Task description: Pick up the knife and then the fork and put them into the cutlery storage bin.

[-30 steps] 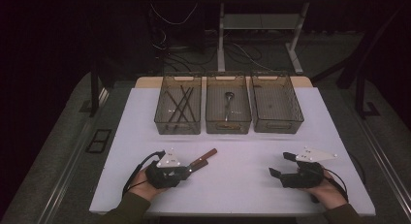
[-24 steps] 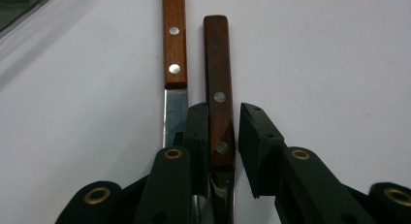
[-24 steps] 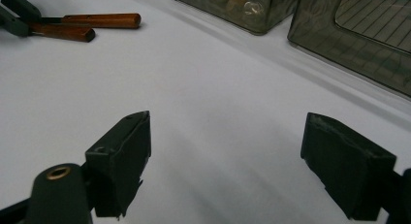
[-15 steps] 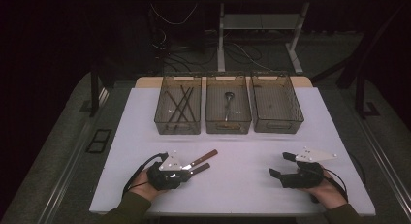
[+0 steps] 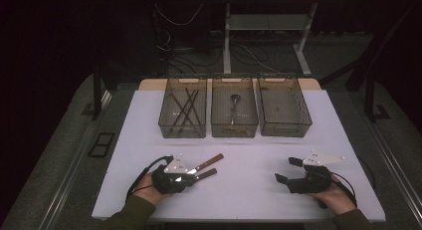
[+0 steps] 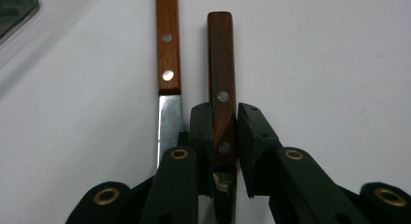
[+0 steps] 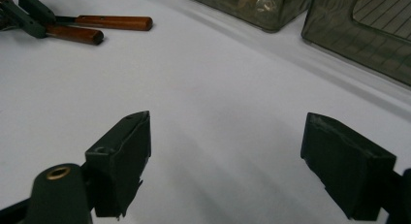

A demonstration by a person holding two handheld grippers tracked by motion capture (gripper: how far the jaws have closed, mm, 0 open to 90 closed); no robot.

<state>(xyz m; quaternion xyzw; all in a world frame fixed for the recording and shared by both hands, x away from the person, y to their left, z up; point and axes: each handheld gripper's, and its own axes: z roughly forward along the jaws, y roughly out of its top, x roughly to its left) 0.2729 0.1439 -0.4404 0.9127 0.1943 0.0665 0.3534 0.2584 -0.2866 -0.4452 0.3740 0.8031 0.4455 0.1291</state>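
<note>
Two wooden-handled knives lie side by side on the white table (image 5: pixel 249 190), handles pointing right. My left gripper (image 5: pixel 196 174) has just been closing its jaws around the darker handle (image 6: pixel 221 64), and the pads (image 6: pixel 201 132) now sit against both of its sides. The lighter-handled knife (image 6: pixel 167 54) lies free just beside it. In the high view the lighter knife (image 5: pixel 211 160) is the farther one and the darker knife (image 5: pixel 208 173) the nearer. My right gripper (image 5: pixel 287 170) rests on the table at the near right, open and empty (image 7: pixel 228 151).
Three clear bins stand in a row at the table's far side. The left bin (image 5: pixel 182 135) holds several dark sticks, the middle bin (image 5: pixel 234 133) a spoon (image 5: pixel 234 103), and the right bin (image 5: pixel 284 130) looks empty. White table surface lies between the grippers.
The left gripper's jaws have narrowed around the nearer knife's handle. Both hands have stayed in place.
</note>
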